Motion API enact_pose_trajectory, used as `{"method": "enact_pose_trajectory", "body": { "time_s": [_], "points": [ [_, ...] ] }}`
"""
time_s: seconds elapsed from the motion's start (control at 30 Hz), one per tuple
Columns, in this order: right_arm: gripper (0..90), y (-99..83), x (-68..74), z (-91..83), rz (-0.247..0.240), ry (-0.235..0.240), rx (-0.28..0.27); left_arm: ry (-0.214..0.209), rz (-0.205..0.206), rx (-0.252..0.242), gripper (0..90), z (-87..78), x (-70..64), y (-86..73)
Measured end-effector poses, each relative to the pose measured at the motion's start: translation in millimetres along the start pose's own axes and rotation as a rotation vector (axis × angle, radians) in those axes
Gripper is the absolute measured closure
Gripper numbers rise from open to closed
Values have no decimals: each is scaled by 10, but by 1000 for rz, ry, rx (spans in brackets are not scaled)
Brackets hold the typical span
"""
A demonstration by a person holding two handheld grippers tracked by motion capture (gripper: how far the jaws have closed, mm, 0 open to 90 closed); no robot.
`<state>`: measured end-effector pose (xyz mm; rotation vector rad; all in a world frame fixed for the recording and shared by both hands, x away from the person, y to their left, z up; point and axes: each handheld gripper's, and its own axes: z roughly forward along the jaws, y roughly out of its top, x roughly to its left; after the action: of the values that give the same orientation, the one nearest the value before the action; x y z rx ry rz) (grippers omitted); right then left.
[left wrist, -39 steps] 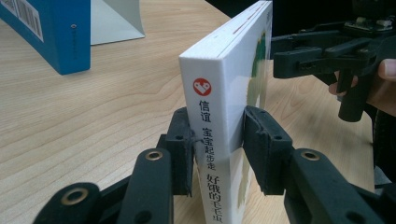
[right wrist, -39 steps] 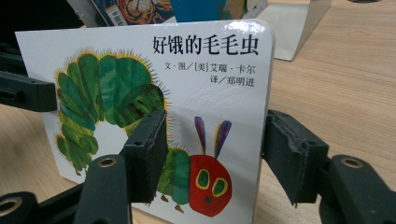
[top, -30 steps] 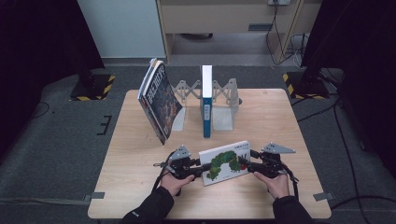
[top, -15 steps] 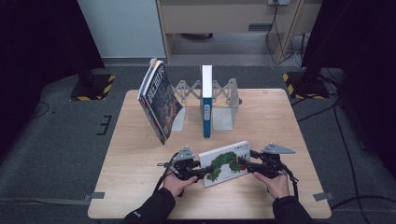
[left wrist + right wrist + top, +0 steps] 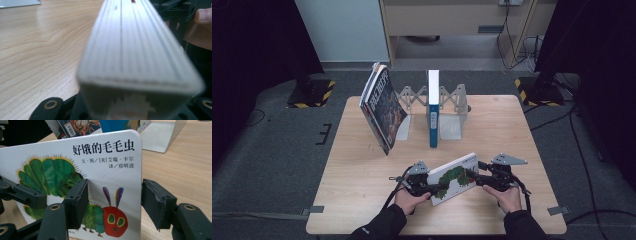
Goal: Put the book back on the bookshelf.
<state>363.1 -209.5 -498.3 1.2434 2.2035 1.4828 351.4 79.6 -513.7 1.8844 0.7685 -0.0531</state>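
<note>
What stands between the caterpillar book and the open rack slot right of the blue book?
Nothing visible. Bare table lies between the caterpillar book and the rack; the blue book stands left of that slot, the leaning book farther left.

Both hands low at near edge; left gripper (image 5: 432, 188) clamped, right gripper (image 5: 476, 178) jaws apart.

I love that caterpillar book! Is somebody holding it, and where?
Yes. The caterpillar book is held at its two short ends: left gripper on one, right gripper straddling the other.

White caterpillar board book (image 5: 454, 178) tilted up near table's front edge
</note>
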Motion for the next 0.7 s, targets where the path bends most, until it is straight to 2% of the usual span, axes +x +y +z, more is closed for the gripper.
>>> {"method": "enact_pose_trajectory", "body": {
  "time_s": [0.1, 0.2, 0.3, 0.4, 0.53, 0.7],
  "points": [
    [371, 1, 3, 8, -2, 5, 12, 1, -8, -19, 733, -36, -6, 31],
    [367, -2, 4, 14, 2, 9, 16, 18, -5, -52, 740, -88, 16, 69],
    [363, -3, -1, 16, -3, 10, 18, 29, -16, -65, 741, -124, 45, 81],
    [356, -1, -10, 14, 4, 3, 22, 38, -10, -65, 743, -143, 28, 112],
    [353, -1, -29, 3, 5, -8, 26, 67, 18, -65, 744, -178, -35, 177],
    [347, 1, -51, -6, 5, -22, 36, 89, 15, -51, 745, -237, -96, 264]
  ]
}}
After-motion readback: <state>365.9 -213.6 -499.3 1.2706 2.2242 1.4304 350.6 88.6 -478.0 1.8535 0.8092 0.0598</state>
